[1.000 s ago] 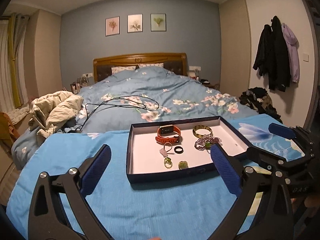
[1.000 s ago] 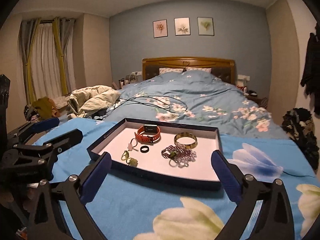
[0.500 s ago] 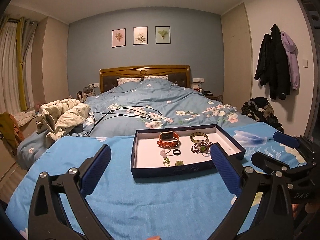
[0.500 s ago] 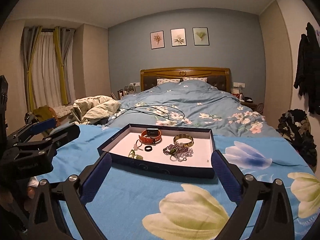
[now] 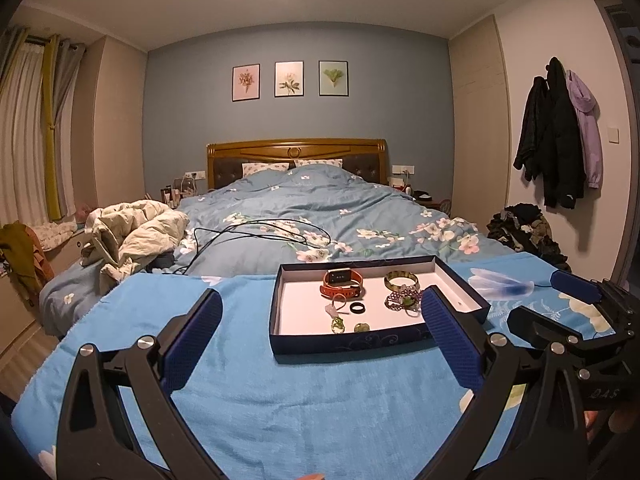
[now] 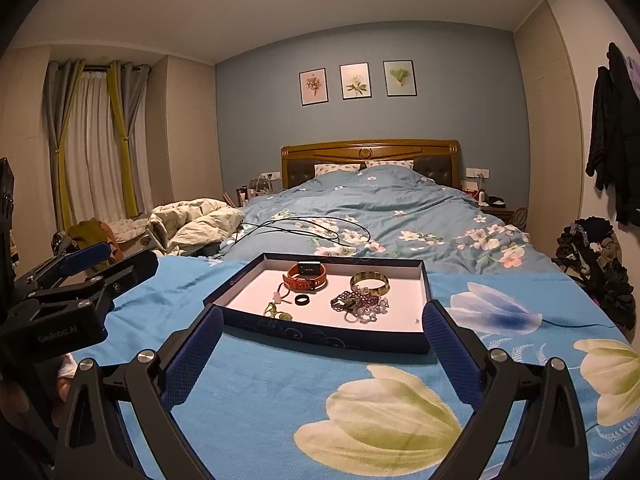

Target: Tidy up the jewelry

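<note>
left tongs spread, empty | tray ahead | orange watch inside

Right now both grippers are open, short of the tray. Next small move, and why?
Probably ease the right gripper forward and down toward the bead tangle in the tray. Both it and the left gripper hold nothing, and that tangle lies nearest the right side.

one dark blue tray on the blue floral cloth. in it: one orange smartwatch, one green bangle, one black ring, one tangle of purple beads, strand count unclear, two small green pendants, one pale charm on a loop. three framed flower prints on the wall. two pillows. two grippers: left gripper, right gripper.
</note>
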{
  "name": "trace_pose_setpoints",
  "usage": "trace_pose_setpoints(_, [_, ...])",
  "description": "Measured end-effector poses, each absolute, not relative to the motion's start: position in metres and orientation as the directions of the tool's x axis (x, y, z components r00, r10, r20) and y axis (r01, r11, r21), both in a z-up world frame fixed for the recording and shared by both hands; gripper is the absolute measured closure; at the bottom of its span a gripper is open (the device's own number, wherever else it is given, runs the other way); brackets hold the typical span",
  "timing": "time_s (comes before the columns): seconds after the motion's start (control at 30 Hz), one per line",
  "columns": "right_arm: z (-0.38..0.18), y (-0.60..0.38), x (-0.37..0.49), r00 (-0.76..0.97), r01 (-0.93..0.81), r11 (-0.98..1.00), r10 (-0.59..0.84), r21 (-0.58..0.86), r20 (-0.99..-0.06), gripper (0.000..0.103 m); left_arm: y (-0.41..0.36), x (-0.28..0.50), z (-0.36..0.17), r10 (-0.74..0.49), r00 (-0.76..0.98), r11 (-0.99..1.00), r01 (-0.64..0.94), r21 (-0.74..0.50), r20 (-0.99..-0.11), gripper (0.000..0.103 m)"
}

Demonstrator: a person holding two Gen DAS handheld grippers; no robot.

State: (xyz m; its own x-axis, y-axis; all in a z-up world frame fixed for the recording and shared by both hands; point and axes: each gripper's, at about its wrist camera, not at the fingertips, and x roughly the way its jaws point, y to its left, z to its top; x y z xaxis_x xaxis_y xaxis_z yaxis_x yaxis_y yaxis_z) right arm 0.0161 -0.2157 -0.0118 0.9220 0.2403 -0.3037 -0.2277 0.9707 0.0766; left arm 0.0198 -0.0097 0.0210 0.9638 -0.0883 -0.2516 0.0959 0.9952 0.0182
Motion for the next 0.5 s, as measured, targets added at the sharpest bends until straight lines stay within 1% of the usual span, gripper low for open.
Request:
trace_pose_setpoints(0.3, [-0.010, -0.213, 0.009, 0.927, -0.227, 0.971, 0.239, 0.074, -0.288, 0.007, -0.009, 0.011, 0.024, -0.078, 0.972, 0.996, 0.088, 0.033, -0.222, 0.005])
trace_pose_setpoints(0.5, [-0.009, -0.213, 0.007, 0.929, -0.229, 0.971, 0.240, 0.071, -0.283, 0.007, -0.009, 0.009, 0.024, -0.077, 0.972, 0.996, 0.086, 0.033, -0.222, 0.005])
